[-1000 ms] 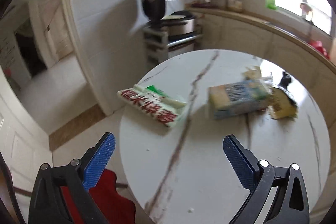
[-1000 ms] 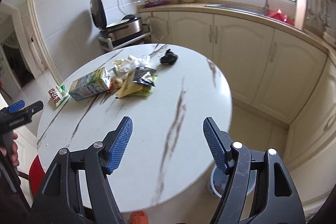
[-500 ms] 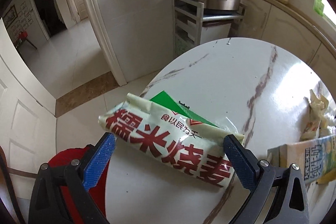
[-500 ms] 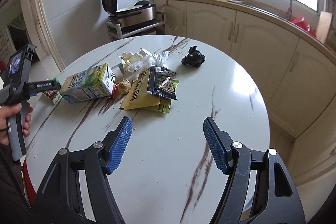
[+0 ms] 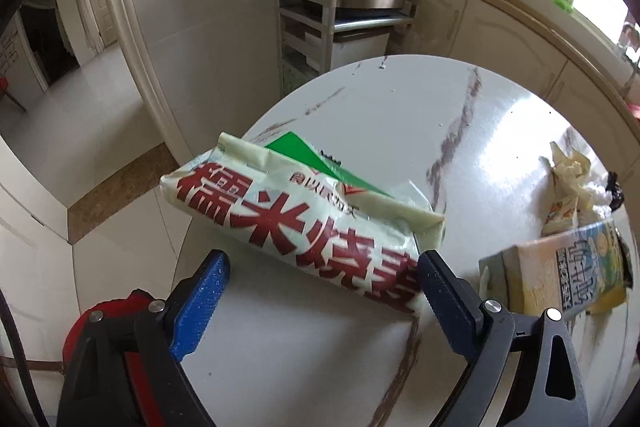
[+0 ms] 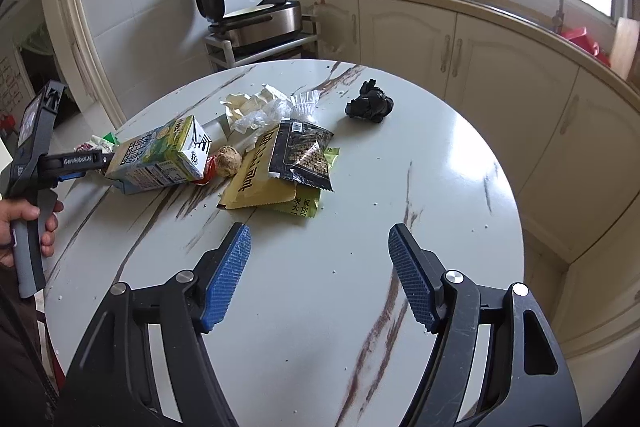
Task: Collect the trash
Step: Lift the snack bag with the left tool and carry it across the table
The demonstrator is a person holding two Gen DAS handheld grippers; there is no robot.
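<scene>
A pale snack bag with red lettering [image 5: 304, 223] lies at the edge of the round marble table [image 5: 360, 107]. My left gripper [image 5: 322, 259] straddles its near end with the jaws closing. The right finger [image 5: 444, 299] meets the bag's corner and the left finger [image 5: 200, 303] stands clear. A milk carton [image 5: 560, 279] lies to the right. In the right wrist view my right gripper [image 6: 319, 231] hovers over bare table, jaws opening with nothing between them, short of a yellow wrapper [image 6: 260, 179], a black packet [image 6: 304, 155] and the carton [image 6: 160, 159].
Crumpled paper [image 6: 256, 103], a brown ball [image 6: 229, 159] and a black crumpled wad [image 6: 370, 103] lie further back. A red object [image 5: 104, 315] sits on the floor below the table's left edge. Cream cabinets [image 6: 500, 67] curve behind; a shelf with a cooker [image 6: 260, 23] stands past the table.
My left gripper swung left and closed in on the snack bag, which now lies between its jaws, and the jaws narrowed. My right gripper moved nearer the trash pile.
</scene>
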